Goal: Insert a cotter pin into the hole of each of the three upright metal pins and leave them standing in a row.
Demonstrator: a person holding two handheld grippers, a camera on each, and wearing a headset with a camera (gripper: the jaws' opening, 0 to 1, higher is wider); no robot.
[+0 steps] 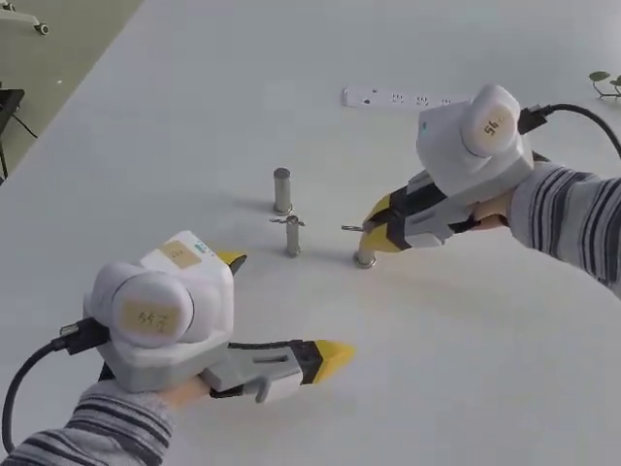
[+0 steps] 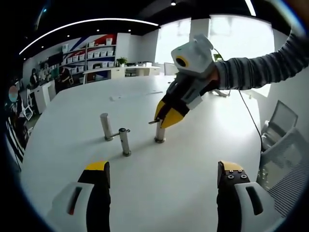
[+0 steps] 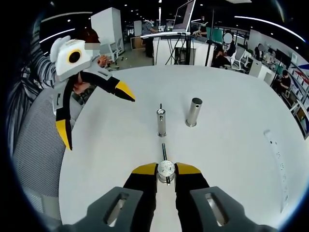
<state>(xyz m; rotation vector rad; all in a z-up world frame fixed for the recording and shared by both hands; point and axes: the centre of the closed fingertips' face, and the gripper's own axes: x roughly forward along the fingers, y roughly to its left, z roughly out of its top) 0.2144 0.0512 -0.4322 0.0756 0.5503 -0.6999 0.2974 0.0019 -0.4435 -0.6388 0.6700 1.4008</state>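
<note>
The upper part of one metal pin [image 1: 365, 258] is hidden behind the tips of the right gripper [image 1: 373, 226], and the cotter pin [image 1: 350, 228] is covered there but for one end. The power strip [image 1: 388, 97] is partly masked, and the plant [image 1: 606, 83] is cut off by the edge.

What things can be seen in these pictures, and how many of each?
metal pins: three, silver, upright mid-table.
fitted cotter pin: one, silver, through the middle pin.
held cotter pin: one, silver, gripped at the rightmost pin's top.
power strip: one, white, far side of the table.
plant: one, green, far right edge.
table: one, white.
left gripper: one, white with yellow tips, open, near side.
right gripper: one, same colours, shut on the held cotter pin.
sleeves: two, striped grey.
</note>
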